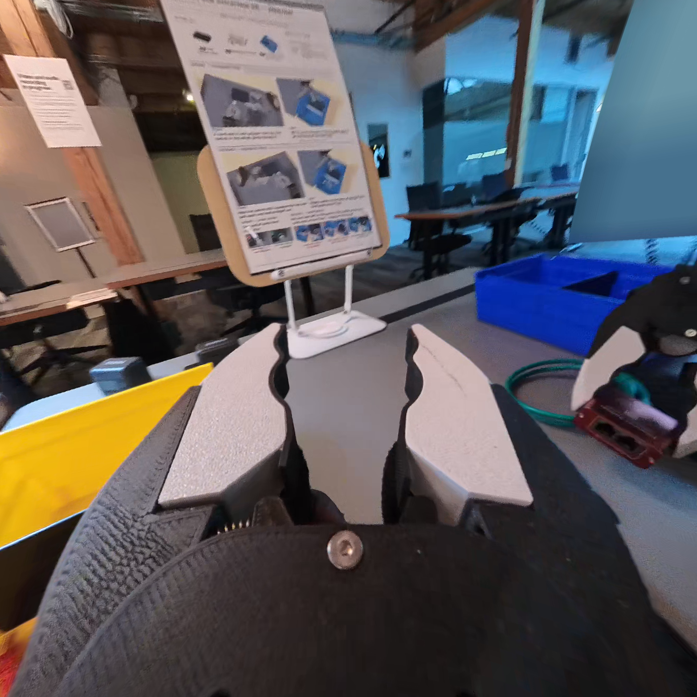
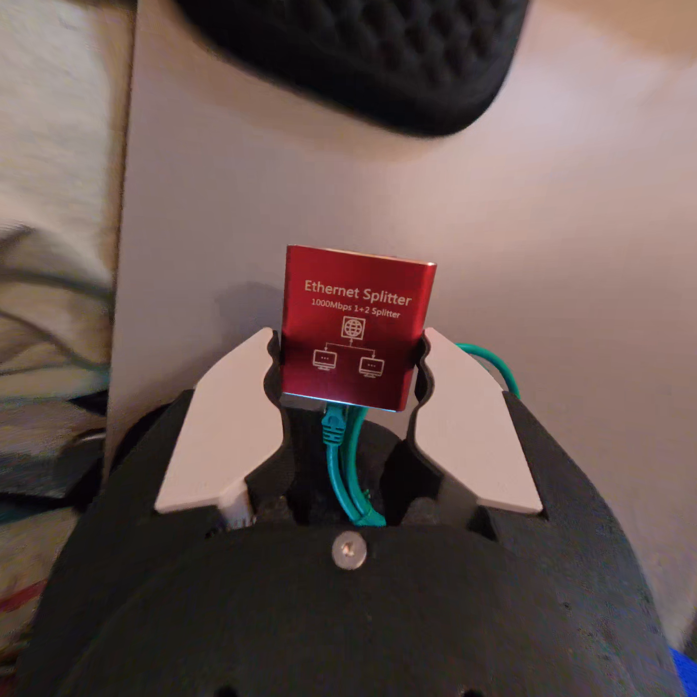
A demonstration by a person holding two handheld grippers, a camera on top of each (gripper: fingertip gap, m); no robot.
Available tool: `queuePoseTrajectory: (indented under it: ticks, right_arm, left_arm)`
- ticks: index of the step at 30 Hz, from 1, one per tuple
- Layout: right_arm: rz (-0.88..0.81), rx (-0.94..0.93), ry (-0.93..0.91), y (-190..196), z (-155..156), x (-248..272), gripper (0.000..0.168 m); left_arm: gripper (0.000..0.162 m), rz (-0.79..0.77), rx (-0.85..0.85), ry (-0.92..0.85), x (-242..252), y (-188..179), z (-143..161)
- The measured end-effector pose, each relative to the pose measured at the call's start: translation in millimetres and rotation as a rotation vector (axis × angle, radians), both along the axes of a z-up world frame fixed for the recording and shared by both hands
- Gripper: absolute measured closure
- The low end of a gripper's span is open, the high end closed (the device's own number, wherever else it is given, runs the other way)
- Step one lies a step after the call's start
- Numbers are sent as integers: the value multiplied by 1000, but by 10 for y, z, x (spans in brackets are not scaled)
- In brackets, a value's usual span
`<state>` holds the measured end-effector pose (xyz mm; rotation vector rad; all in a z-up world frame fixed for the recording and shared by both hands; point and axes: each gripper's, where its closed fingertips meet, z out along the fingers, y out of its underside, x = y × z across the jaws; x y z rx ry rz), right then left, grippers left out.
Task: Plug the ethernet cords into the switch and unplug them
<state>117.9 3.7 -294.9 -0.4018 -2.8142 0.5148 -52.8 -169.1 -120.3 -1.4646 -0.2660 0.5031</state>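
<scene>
My right gripper (image 2: 350, 339) is shut on the sides of a red metal switch (image 2: 358, 301) and holds it at the grey table top. A green ethernet cord (image 2: 333, 452) is plugged into the switch's near end, and a second green strand runs beside it. In the left wrist view the right gripper (image 1: 630, 426) and the switch (image 1: 637, 413) are at the right. Two empty ports (image 1: 618, 439) face my left gripper. The cord's coil (image 1: 528, 377) lies behind the switch. My left gripper (image 1: 345, 339) is open and empty above the table.
An instruction sheet on a white stand (image 1: 294, 151) stands at the table's far edge. A blue bin (image 1: 547, 301) sits at the far right. A yellow box (image 1: 75, 433) is at the left. A black textured object (image 2: 358, 56) lies beyond the switch. The table edge (image 2: 124, 226) runs along the left. One gripper's finger ends stand about 30 cm off the other's.
</scene>
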Motion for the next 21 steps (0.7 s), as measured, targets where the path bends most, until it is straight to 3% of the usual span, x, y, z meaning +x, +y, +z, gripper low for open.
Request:
queuePoseTrajectory:
  ticks: [5,13,15,18,21]
  right_arm:
    - [-10,-20,-127,-22,-260,16,98]
    - [-13,-50,-159,-52,-322,17,97]
    - [-27,-80,-157,-68,-304,13,97]
    - [-67,-163,-91,-97,-188,-46,82]
    - [-84,-258,27,-122,20,-104,79]
  left_arm:
    - [105,46,-261,-41,-163,-244,-283]
    - [105,197,-568,-230,-471,-789,-815]
    - [105,264,-617,-273,-586,-944,-914]
    - [107,365,-704,-345,-786,-1198,-1085]
    - [116,500,-804,-444,-1013,-1452,-1274]
